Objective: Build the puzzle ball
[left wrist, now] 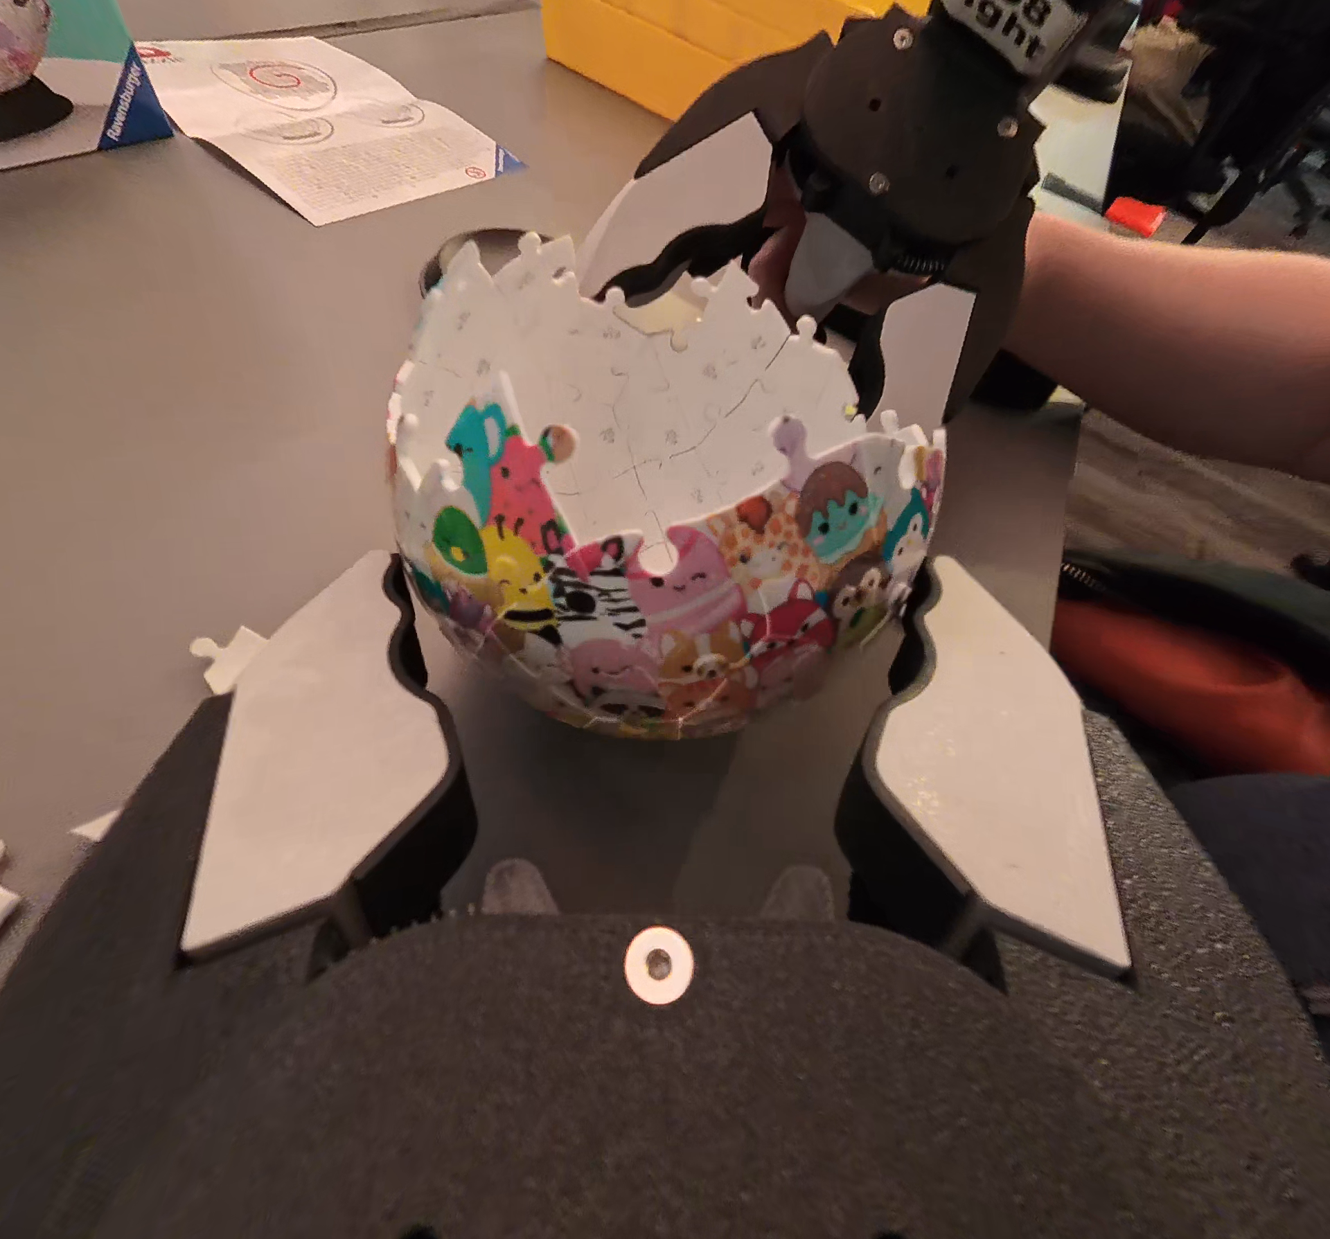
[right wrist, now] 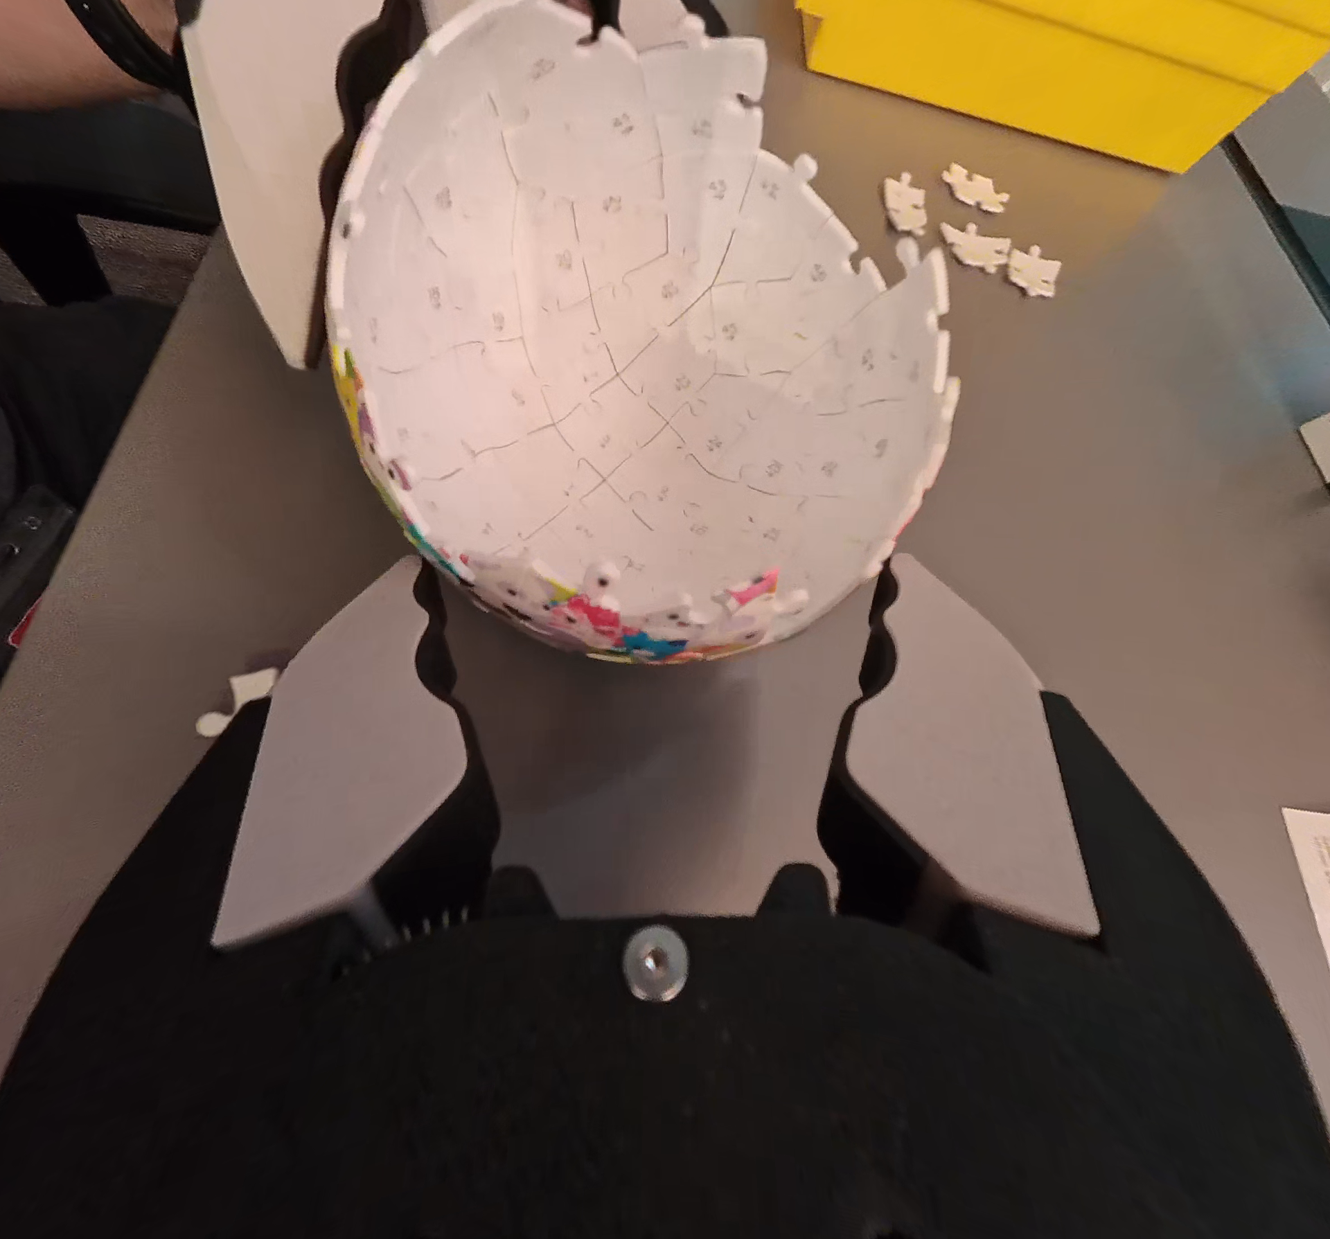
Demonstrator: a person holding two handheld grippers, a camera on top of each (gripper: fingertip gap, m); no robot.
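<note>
A: Where does the puzzle ball (left wrist: pixel 669 542) sit?

B: On the grey worktop (left wrist: pixel 216 413), half built, an open shell with a jagged rim and a white inside. The left gripper (left wrist: pixel 666 636) has its jaws spread wide on either side of the lower shell, seemingly touching it. Whether they squeeze it cannot be told.

A: And the other one?

B: The right gripper (right wrist: pixel 651 621) is also spread wide and holds nothing; its fingers reach over the far rim from above.

A: How will the shell handle?

B: Probably light and thin. The curved pieces lock by small tabs, so a hard squeeze could pop the seams. The printed outside looks glossy, likely slippery. The best hold seems low on the finished band, where every piece has neighbours, not on the ragged rim.

A: What remains?

B: Loose pieces (right wrist: pixel 971 226) lie white side up near the yellow box (right wrist: pixel 1079 39), another piece (left wrist: pixel 223 654) beside the left fingers. An instruction sheet (left wrist: pixel 324 118) lies farther off.
</note>
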